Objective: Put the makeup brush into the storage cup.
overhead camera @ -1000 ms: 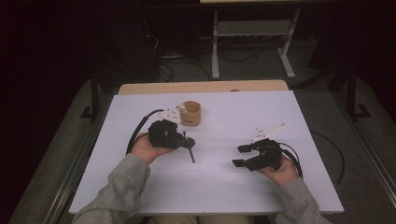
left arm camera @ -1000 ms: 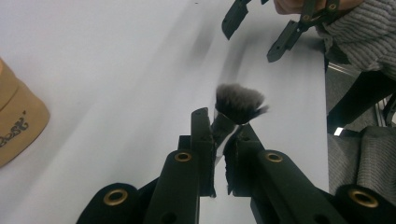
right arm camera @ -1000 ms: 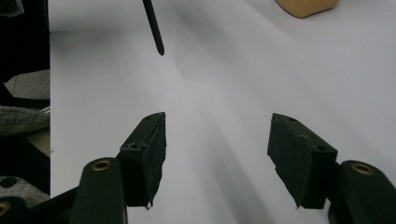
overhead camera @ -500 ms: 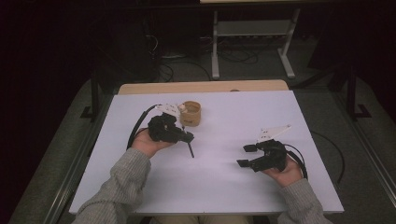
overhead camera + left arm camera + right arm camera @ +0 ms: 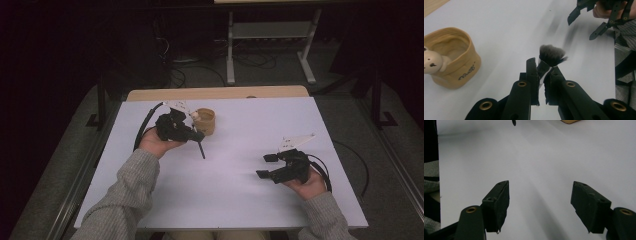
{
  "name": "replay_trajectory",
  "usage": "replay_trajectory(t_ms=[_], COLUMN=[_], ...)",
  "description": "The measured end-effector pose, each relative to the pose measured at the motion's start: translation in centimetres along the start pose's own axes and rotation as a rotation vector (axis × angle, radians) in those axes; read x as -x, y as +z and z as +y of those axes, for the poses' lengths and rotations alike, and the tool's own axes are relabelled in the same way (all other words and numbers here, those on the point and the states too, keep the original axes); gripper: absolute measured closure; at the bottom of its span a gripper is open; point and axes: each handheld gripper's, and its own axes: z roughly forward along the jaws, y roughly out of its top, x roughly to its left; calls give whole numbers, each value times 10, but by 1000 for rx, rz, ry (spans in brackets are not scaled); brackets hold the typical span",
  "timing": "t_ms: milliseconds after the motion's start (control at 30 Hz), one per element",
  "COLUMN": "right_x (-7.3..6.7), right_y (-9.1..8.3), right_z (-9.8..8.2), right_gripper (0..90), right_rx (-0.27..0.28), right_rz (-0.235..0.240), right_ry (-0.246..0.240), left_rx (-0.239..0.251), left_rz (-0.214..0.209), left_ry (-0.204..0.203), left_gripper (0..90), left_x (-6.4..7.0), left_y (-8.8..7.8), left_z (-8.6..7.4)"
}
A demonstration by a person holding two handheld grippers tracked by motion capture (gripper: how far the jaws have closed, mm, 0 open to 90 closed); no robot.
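Worktop [image 5: 235,200]: lying white and flat, taking up the middle of the high view.
Wooden strip [image 5: 220,93]: showing along the worktop's far edge, pale and bare.
Floor [image 5: 60,165]: running grey along both sides of the worktop.
Metal stand [image 5: 270,45]: standing on the floor well beyond the far edge, its legs spreading outward.
Floor cables [image 5: 185,75]: lying dark and tangled near the stand's left leg.

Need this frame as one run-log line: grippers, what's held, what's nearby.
left hand-held gripper: shut on brush | right hand-held gripper: open, jaws just opening, nothing between | cup: upright on table, beside left hand-held gripper
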Motion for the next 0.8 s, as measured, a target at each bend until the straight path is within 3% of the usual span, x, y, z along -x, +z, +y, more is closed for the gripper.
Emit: replay_trajectory(t_ms=[167, 500, 800], right_x=[1, 2, 3], right_y=[0, -2, -6], right_z=[-1, -2, -5], right_gripper=[293, 268, 251], right_rx=[0, -8, 2], right_rz=[-2, -11, -29], right_ry=[5, 6, 16], left_rx=[-1, -4, 0], left_rz=[14, 43, 62], left_ry=[-28, -27, -56], left_gripper=[832, 832, 832], left_x=[-8, -21, -35], left_y=[-3, -7, -9], left_z=[6, 24, 40])
